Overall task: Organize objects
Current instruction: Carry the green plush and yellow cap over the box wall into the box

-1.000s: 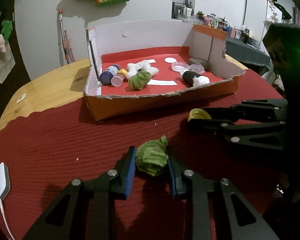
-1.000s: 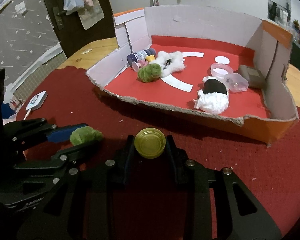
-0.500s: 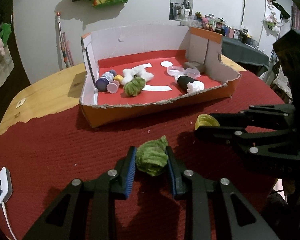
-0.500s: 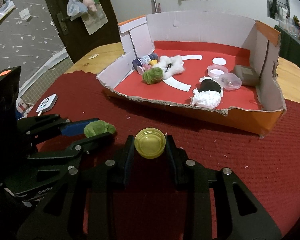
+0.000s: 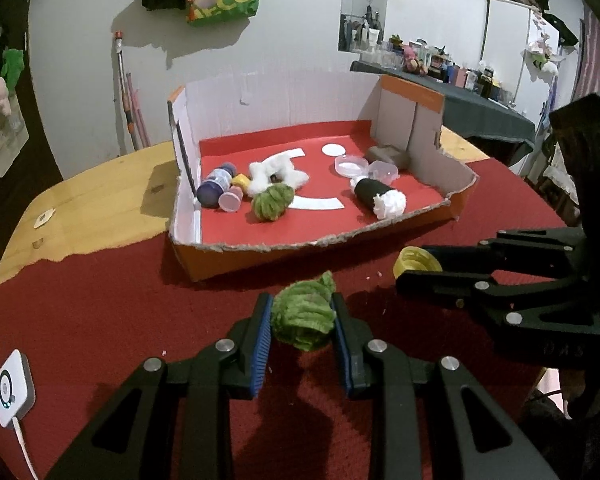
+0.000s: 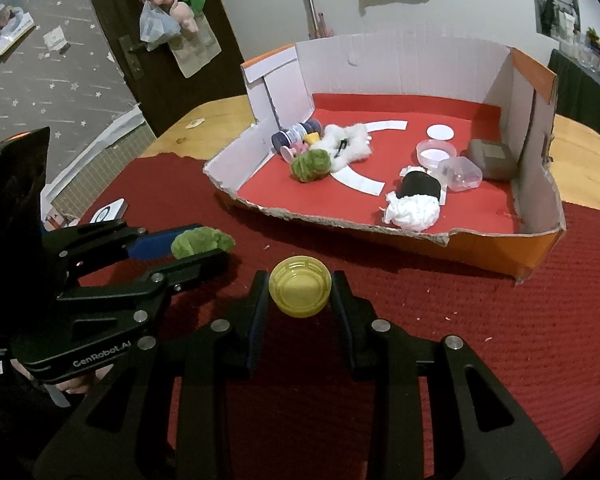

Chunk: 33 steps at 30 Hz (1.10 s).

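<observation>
- A white puck-like device (image 5: 12, 390) with a cable lies at the left edge of the red cloth (image 5: 100, 312); the cable is cut off by the frame, and what the device is cannot be made out.
- Inside the cardboard box (image 5: 300, 248), going left to right: one dark bottle (image 5: 216, 186) on its side, one pink cap (image 5: 231, 201), a small yellow piece (image 5: 240, 180) half hidden behind them, one white fluffy lump (image 5: 276, 170), one green pompom (image 5: 272, 201), one black roll (image 5: 370, 192) tipped with white fluff, two clear round tubs (image 5: 366, 166) touching each other, and one grey block (image 5: 388, 155) against the right wall.
- Counted overall: two green pompoms (one in the box, one held) and one yellow cap.
- The left tongs (image 5: 302, 320) are closed partway onto the second green pompom (image 5: 305, 314), both blue pads pressing its sides; it hangs above the cloth just in front of the box's torn front edge.
- The right tongs (image 6: 300, 290) are closed to about the same width on the yellow cap (image 6: 300, 291), gripped by its rim with the hollow side facing the camera, above the cloth and in front of the box.
- In the left wrist view the right tongs enter from the right, their body cut off; the cap is mostly hidden behind the finger.
- The counter (image 5: 100, 184) shows bare wood behind the cloth.
</observation>
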{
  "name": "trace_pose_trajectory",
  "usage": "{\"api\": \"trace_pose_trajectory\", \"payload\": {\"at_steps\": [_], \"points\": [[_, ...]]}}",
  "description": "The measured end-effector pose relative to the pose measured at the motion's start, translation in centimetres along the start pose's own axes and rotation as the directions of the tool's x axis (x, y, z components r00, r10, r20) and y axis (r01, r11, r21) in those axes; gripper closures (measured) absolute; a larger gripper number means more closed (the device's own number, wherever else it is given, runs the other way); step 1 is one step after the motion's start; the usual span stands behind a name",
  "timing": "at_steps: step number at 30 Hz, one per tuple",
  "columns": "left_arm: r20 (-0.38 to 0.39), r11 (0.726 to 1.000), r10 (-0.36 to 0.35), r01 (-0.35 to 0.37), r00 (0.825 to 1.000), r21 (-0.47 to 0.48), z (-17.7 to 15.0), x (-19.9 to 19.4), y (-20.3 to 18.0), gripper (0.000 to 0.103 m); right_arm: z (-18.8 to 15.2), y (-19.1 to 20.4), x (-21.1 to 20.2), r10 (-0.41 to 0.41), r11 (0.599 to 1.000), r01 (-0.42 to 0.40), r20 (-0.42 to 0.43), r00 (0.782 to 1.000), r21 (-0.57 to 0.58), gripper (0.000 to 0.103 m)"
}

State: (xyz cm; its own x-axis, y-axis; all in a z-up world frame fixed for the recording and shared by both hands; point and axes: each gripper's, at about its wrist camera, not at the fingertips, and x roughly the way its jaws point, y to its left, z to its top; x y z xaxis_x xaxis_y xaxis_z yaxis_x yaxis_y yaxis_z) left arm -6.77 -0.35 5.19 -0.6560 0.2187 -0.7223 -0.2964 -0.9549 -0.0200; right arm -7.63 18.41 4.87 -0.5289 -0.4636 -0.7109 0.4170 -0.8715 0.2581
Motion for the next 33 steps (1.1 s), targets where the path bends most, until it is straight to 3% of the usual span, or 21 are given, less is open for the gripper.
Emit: {"api": "trace_pose_trajectory", "payload": {"at_steps": [18, 33], "points": [[0.043, 1.000, -0.009, 0.009, 0.999, 0.014, 3.6, -0.5, 0.4, 0.074, 2.4, -0.1, -1.6, 0.013, 1.000, -0.012, 0.052, 0.999, -0.011, 0.074], [-0.024, 0.999, -0.043, 0.044, 0.999, 0.015, 6.0, 2.5, 0.7, 0.074, 4.8, -2.6, 0.0, 0.009, 1.000, -0.010, 0.024, 1.000, 0.029, 0.074]]}}
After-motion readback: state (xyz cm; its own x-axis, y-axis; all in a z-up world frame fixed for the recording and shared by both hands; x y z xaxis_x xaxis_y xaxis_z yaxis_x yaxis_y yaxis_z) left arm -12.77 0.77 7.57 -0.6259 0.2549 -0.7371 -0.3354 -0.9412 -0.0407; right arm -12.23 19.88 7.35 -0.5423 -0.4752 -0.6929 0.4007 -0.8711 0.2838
